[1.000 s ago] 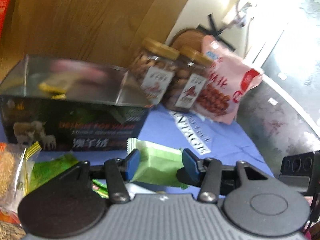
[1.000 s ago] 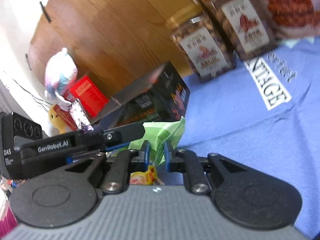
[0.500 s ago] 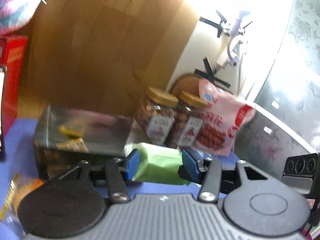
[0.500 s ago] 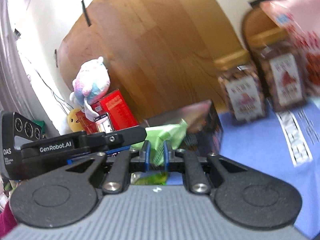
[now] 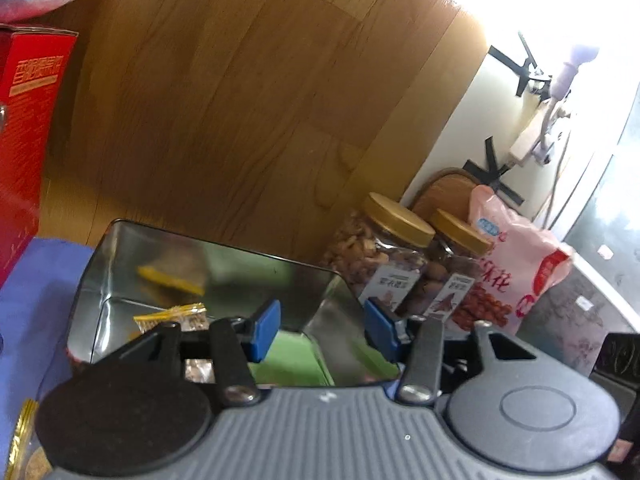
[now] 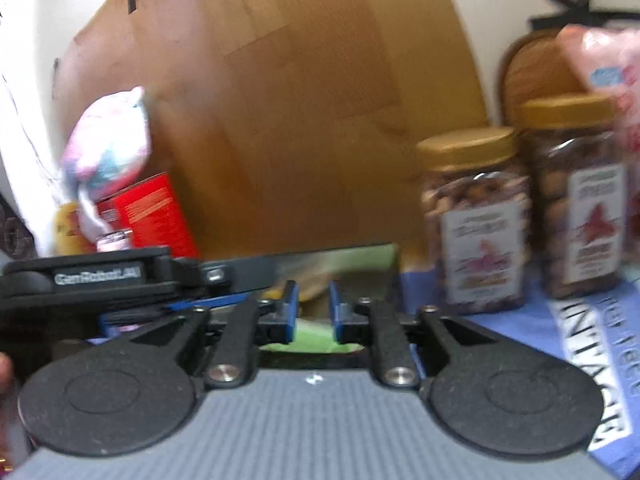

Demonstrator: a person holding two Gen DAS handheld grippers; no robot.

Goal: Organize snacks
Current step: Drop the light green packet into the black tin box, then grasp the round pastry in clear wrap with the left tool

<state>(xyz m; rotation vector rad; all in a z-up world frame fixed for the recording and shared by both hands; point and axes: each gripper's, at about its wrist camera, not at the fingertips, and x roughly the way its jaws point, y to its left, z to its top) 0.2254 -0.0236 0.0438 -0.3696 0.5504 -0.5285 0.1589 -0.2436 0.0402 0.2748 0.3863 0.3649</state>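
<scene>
An open silver tin box (image 5: 120, 280) stands on the blue cloth and holds small yellow snack packets (image 5: 172, 316). A green snack packet (image 5: 288, 356) lies inside the box, below my left gripper (image 5: 320, 330), which is open above it and holds nothing. In the right wrist view the same green packet (image 6: 312, 336) sits just under my right gripper (image 6: 312, 312), whose fingers stand a little apart over the box rim (image 6: 332, 254). The left gripper's body (image 6: 100, 276) crosses at left.
Two gold-lidded nut jars (image 5: 384, 264) (image 6: 476, 216) and a pink snack bag (image 5: 516, 256) stand right of the box. A red carton (image 5: 24, 120) and a plush toy (image 6: 108, 156) are at left. A wooden panel (image 5: 240, 100) rises behind.
Both grippers carried the green packet up and over the tin box. The packet now lies inside the box; the left jaws opened wider and the right jaws opened off it.
</scene>
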